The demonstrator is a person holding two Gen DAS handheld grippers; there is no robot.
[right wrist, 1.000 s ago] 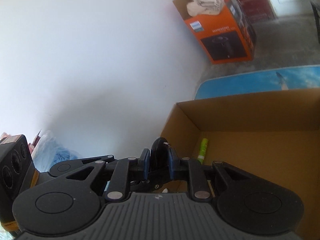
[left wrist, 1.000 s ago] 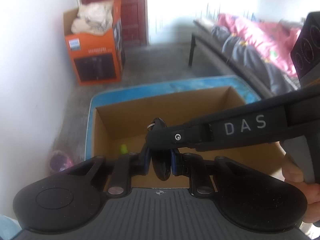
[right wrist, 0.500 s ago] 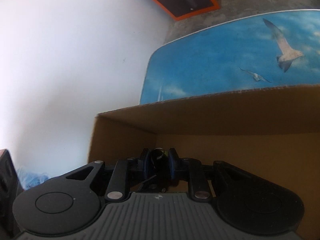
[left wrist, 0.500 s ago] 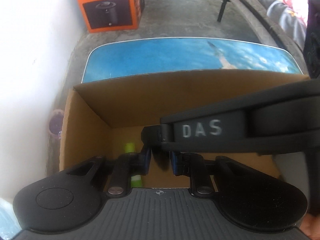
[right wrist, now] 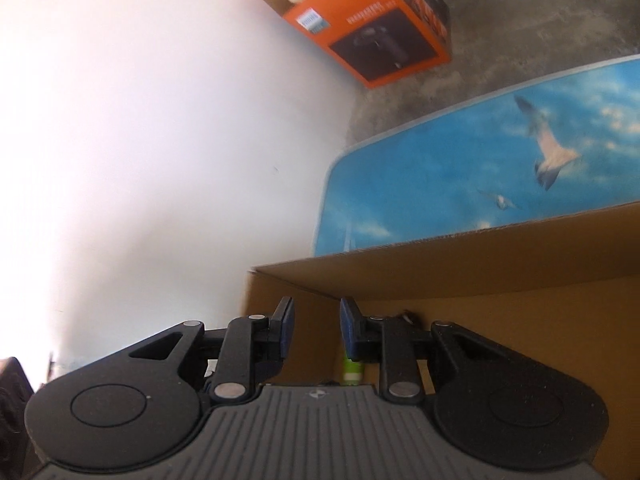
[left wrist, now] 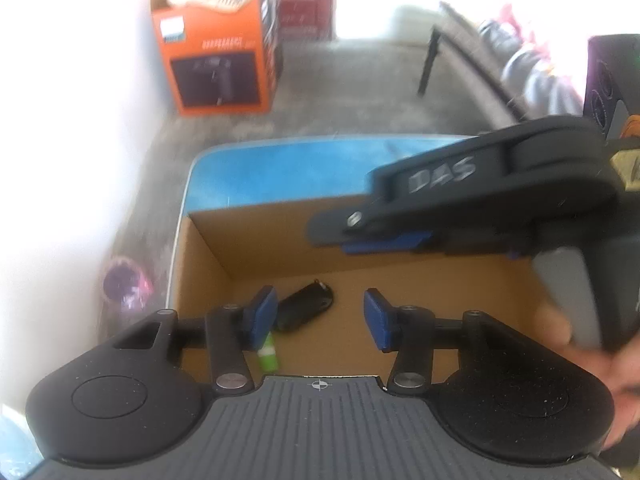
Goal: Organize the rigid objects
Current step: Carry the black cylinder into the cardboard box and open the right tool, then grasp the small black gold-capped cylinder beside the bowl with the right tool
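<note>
Left gripper (left wrist: 320, 318) jaws spread wide, empty, above the cardboard box (left wrist: 208, 256). Black key fob (left wrist: 305, 306) lies on the box floor, a green tube (left wrist: 267, 356) at its 7 o'clock. Right gripper (right wrist: 314, 330) parted, apparently empty.

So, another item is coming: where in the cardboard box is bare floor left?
The cardboard box floor is bare right of the black key fob, out to the right wall. The left corner is crowded: the fob and green tube lie together.
</note>
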